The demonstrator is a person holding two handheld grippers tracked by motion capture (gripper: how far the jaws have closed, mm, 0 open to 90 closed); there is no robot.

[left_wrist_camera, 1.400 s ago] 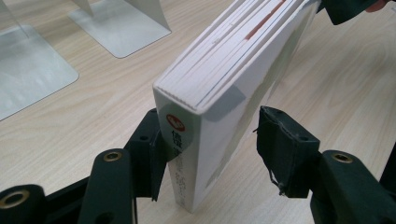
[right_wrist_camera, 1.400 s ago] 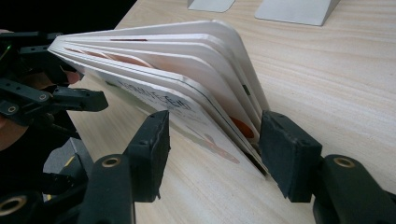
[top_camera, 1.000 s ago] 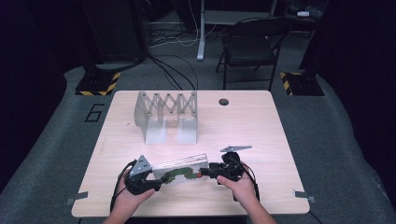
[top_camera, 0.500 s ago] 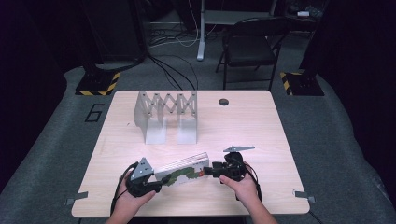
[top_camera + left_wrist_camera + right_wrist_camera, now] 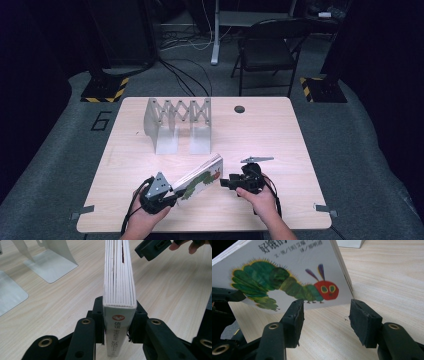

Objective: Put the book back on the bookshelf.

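The left hand-held gripper (image 5: pixel 117 325) has just been closing and now clamps the board book (image 5: pixel 119 287) at its spine end, holding it on edge and tilted low over the counter (image 5: pixel 300 130) — the far end juts out unsupported. The right hand-held gripper (image 5: pixel 325 315) stands open just short of that end, gripping nothing. With one end pinched, the book could pivot or sag — a nudge might twist it loose.

Pale wooden desk (image 5: pixel 280 130) seen from above, left tool (image 5: pixel 170 198) clamped on one end of a caterpillar picture book (image 5: pixel 200 178) — book tilted on edge, right tool (image 5: pixel 223 183) just beside its other end, grey accordion book rack (image 5: pixel 177 123) farther back, folding chair (image 5: pixel 270 50) beyond the desk.
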